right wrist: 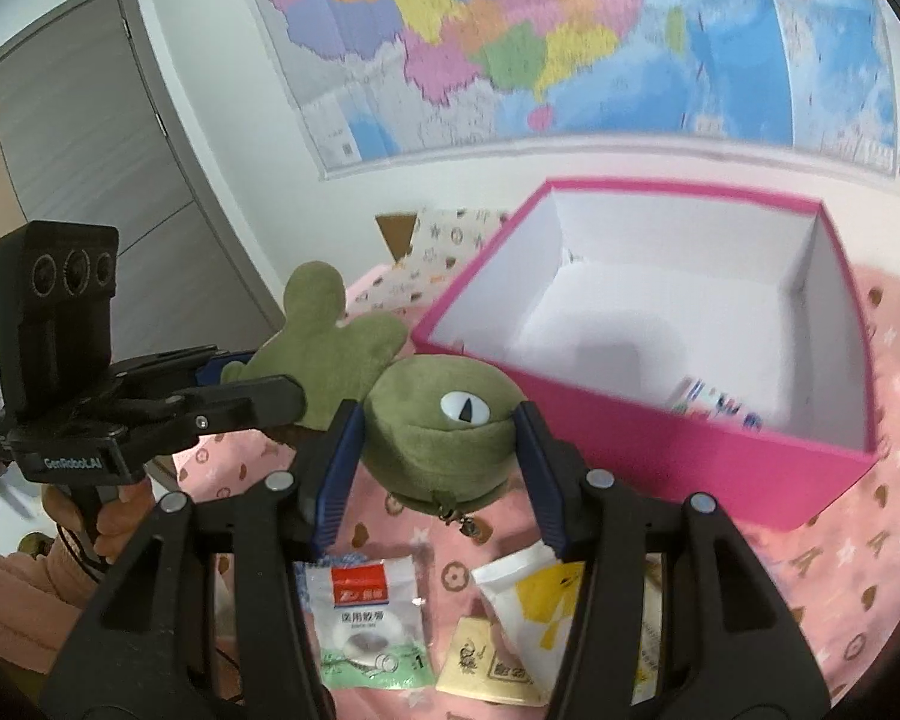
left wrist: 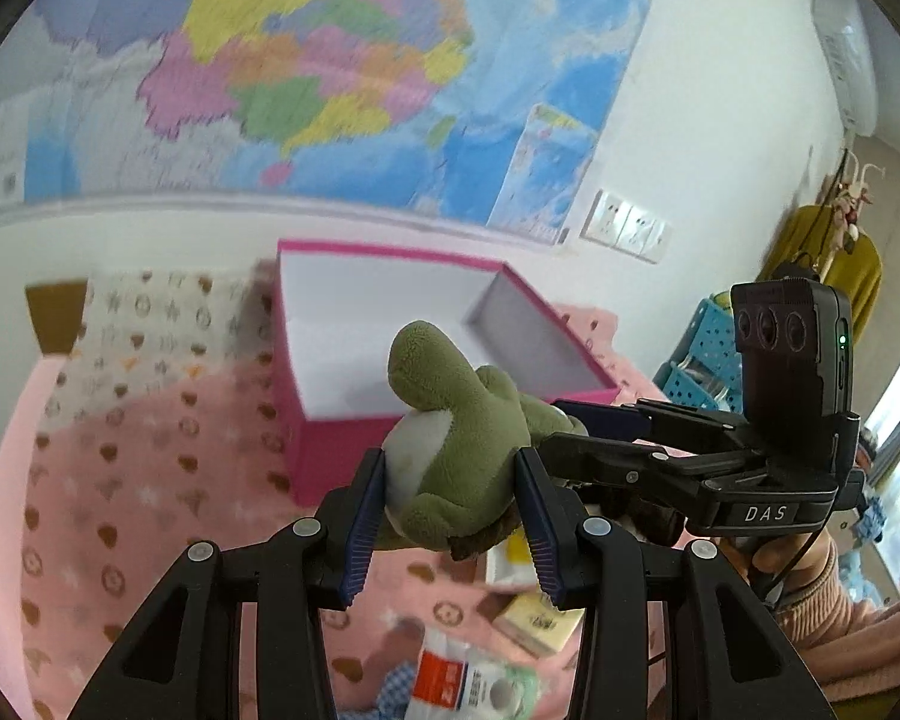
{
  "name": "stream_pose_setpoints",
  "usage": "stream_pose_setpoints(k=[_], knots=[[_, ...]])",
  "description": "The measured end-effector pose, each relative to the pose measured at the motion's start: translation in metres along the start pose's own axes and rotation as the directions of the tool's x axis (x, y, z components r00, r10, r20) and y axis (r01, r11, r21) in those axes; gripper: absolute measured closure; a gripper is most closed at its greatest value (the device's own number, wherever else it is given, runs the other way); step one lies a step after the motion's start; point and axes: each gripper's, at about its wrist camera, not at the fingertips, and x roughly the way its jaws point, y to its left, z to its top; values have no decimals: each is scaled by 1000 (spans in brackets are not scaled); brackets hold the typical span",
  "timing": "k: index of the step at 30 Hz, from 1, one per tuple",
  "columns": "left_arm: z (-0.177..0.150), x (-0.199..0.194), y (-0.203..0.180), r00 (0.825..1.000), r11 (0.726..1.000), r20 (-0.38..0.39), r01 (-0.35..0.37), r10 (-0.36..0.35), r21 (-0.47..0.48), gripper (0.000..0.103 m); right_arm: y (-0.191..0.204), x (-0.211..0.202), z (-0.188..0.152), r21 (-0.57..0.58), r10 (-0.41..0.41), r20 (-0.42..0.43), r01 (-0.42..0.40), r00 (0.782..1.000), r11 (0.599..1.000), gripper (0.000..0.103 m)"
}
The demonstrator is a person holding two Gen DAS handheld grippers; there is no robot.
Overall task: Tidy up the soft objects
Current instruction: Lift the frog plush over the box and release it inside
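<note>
Fuzzy green plush toy, matt pink cardboard box with smooth white lining, fleecy pink blanket, glossy plastic packets.

both wrist cameras look forward along their fingers, close above a pink blanket; each faces the map wall; both share the green plush toy and pink box.

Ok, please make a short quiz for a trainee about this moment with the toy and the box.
1. True or false: both claws grip the green plush toy.
2. Which claw holds its head: A left, B right?
3. Fill in: the pink box stands on a ____ blanket.

Key: 1 true. 2 B. 3 pink.
</note>
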Motion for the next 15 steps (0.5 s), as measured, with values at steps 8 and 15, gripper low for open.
stream_pose_setpoints(k=[8,15], knots=[[35,12,-7,999,999,35,-3,1,43,59,-12,-7,30,-21,-47,48,48,998,999,49],[57,35,-1,999,998,28,-28,27,53,59,-29,5,49,-6,-66,39,66,997,998,49]])
